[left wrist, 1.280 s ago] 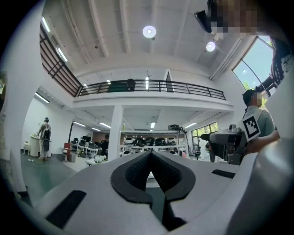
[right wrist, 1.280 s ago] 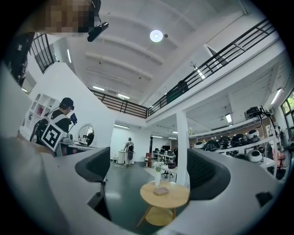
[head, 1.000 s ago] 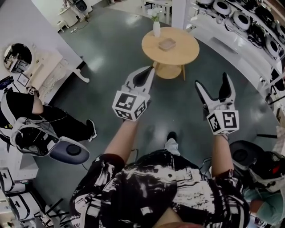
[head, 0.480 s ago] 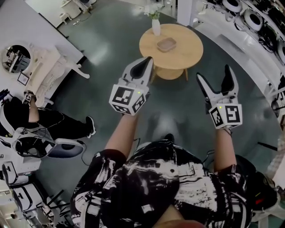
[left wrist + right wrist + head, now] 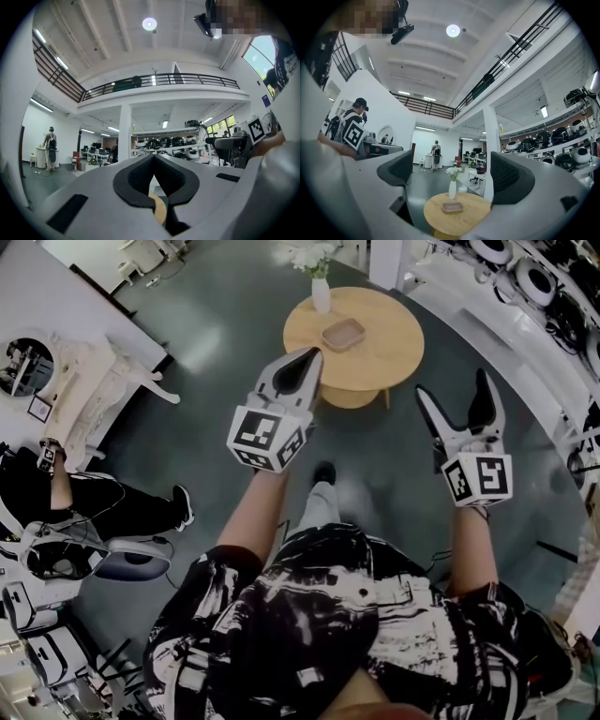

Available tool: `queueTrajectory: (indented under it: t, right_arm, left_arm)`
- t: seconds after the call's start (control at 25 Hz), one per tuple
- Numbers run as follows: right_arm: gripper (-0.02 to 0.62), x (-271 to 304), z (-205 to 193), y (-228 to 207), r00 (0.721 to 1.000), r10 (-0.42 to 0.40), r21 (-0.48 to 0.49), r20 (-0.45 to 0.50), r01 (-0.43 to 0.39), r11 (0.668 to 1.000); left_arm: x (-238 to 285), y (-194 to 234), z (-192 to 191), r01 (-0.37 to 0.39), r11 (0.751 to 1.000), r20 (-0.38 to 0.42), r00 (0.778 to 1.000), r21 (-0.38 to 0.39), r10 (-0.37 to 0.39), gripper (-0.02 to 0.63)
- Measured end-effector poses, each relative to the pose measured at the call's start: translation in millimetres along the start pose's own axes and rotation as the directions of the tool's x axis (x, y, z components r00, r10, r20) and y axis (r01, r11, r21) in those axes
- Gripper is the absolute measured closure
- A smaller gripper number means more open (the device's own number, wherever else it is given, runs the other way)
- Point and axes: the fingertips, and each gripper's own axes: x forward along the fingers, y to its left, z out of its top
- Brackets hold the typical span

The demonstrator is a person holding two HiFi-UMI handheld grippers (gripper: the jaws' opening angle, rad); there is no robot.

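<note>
While both are held up over the dark floor (image 5: 225, 324), the left gripper (image 5: 310, 352) is seen clenched, its jaws pressed tip to tip with nothing between them, close before the near left edge of the round wooden table (image 5: 380, 352). On that table a white vase (image 5: 321, 294) of flowers is set at the far edge and a small shallow dish (image 5: 342, 334) near the middle. The right gripper (image 5: 452, 382) is held released, jaws wide apart and empty, off the table's near right edge.

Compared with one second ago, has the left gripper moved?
Yes. In the head view the left gripper has advanced toward the round table; its tips now overlap the table's near edge.
</note>
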Motion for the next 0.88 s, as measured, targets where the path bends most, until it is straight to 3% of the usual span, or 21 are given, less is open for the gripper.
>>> queueTrajectory:
  t: [0.4,0.88]
  right_arm:
    - [0.100,81,-24,-42,0.999,-0.047,-0.034,-0.028,0.046,0.998]
    - [0.100,254,-62,-70,0.994,-0.083,-0.022,-0.067,0.081,0.996]
  left_arm:
    - [85,59,-28,0.049,0.998,0.006,0.999,-0.038,-0.049,0.606]
    - [200,191,-52,0.118,0.991,-0.013,0.993,-0.060,-0.119,0.606]
